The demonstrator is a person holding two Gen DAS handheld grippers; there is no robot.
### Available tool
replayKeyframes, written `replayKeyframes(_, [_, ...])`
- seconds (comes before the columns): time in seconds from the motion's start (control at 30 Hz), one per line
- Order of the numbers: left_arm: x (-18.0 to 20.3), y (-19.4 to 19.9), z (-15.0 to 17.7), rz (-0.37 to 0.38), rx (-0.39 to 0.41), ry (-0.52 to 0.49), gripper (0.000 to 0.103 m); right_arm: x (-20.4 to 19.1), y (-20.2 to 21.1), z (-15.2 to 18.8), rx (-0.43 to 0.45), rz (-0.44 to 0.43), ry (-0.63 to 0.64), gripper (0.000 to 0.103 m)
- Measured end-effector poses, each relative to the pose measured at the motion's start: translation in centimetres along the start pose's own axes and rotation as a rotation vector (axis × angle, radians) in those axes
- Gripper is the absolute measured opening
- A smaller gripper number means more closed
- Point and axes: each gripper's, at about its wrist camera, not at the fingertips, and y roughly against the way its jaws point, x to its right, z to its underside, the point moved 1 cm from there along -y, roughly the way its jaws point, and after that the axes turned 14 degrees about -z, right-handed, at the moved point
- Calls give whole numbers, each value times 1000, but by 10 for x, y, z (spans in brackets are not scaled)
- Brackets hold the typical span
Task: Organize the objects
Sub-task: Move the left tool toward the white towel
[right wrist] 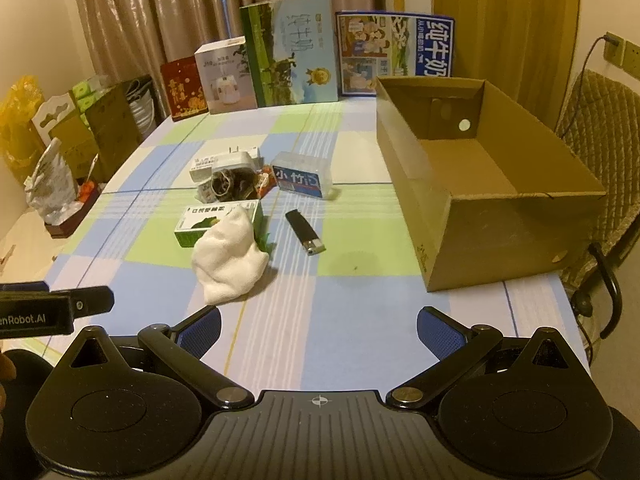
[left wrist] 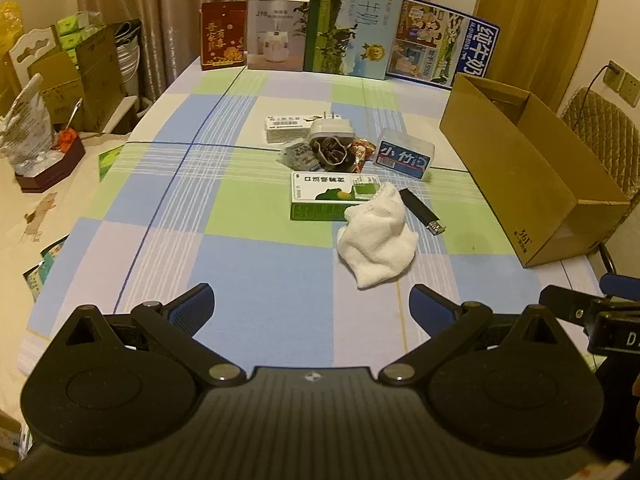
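Since both sets of fingers are spread wide and empty, we're at the start: left gripper (left wrist: 310, 306) and right gripper (right wrist: 318, 326) hover low over the checked-cloth surface (right wrist: 360, 344). Nearest thing is the crumpled white cloth (right wrist: 228, 264), just ahead of the fingers, slightly left of the right pair, draped partly over the flat green-and-white carton (right wrist: 200, 224). Judgement: it's light, soft, compressible and not fragile; we pinch a raised fold at the top, not the flat edge. Beyond it to the right lies the slim black lighter (right wrist: 304, 230): rigid, light, likely slippery, so we grip across its narrow width at mid-body. Open brown cardboard box (right wrist: 452, 216) sits ahead-right and looks empty.
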Motion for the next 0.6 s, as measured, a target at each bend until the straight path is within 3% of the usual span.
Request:
replayKeyframes(0.23, [7, -23, -11, 45, 6, -15, 102, 9, -19, -1, 2, -9, 34, 101])
replayKeyframes(0.4, [22, -44, -21, 74, 8, -95, 102, 21, -37, -8, -3, -32, 42, 101])
replayKeyframes(0.6, [39, -77, -31, 116, -4, -165, 90, 33, -61, -13, -37, -41, 58, 93])
